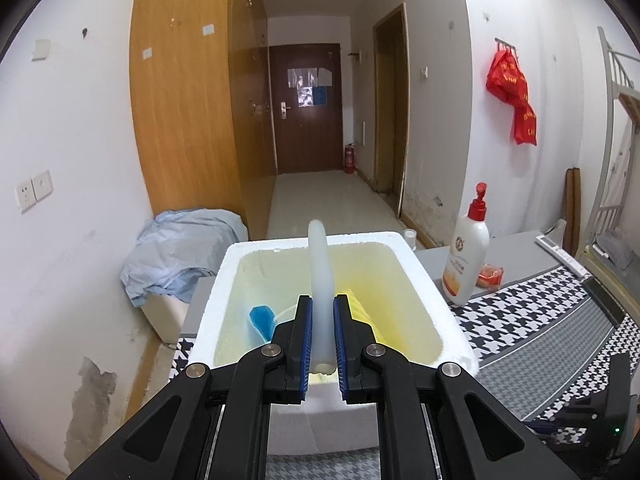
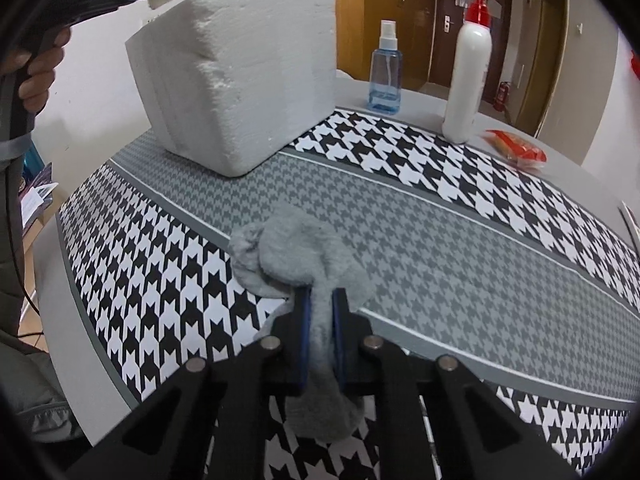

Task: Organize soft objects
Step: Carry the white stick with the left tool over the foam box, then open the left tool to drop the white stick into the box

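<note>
Left gripper [image 1: 320,312] clamping white tube [image 1: 319,264] over foam box [image 1: 416,268]; right gripper [image 2: 320,300] pinching grey sock [image 2: 296,252].

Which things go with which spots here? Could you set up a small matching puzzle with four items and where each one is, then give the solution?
Things:
1. pale tube
2. grey sock
3. blue sponge
4. lotion bottle

Places:
A. lying inside the foam box
B. standing on the table, right of the box
C. pinched in the left claw
D. pinched in the right claw, on the houndstooth cloth

Pairs: 1-C, 2-D, 3-A, 4-B
</note>
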